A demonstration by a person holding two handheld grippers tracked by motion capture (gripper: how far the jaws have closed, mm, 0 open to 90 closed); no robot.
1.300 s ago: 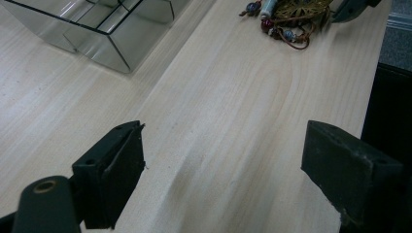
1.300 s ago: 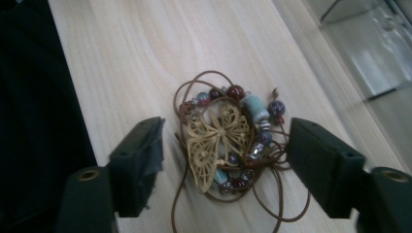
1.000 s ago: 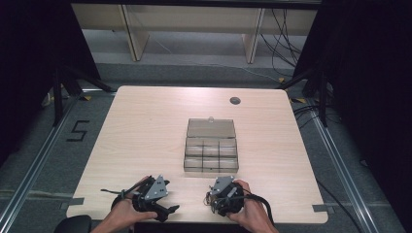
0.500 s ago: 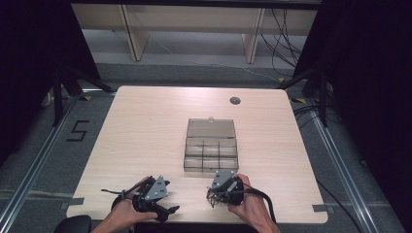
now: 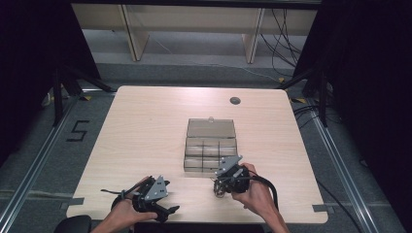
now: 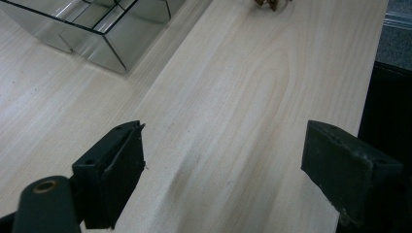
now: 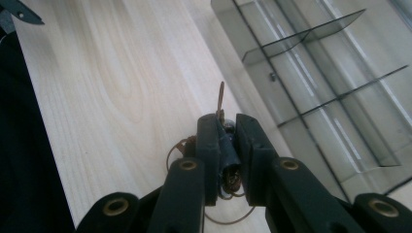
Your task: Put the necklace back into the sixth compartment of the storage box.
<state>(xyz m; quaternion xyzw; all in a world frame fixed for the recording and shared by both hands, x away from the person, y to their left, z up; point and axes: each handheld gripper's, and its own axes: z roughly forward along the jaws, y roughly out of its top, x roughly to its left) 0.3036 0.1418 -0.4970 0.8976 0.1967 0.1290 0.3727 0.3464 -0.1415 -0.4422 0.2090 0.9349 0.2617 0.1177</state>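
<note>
A clear plastic compartment box (image 5: 210, 156) stands mid-table with its lid (image 5: 211, 128) laid open behind it. Just in front of its right corner my right gripper (image 5: 219, 187) is shut on a small dark part (image 7: 228, 151) with thin brown wire leads; one stiff lead sticks up past the jaws. The box's divided cells (image 7: 330, 82) lie to the right in the right gripper view. My left gripper (image 5: 167, 209) rests near the table's front edge, open, nothing between its jaws (image 6: 223, 160). The wired part (image 6: 269, 4) and the box corner (image 6: 111, 34) show far ahead of it.
The pale wooden table (image 5: 145, 131) has a round cable hole (image 5: 235, 101) at the back right. The front edge drops off close to both hands. Wooden shelving (image 5: 194, 29) stands beyond the table, and a taped "5" (image 5: 77, 131) marks the floor at the left.
My right gripper has moved away from the front edge toward the box, still shut on the wired part. The left gripper has stayed put.
</note>
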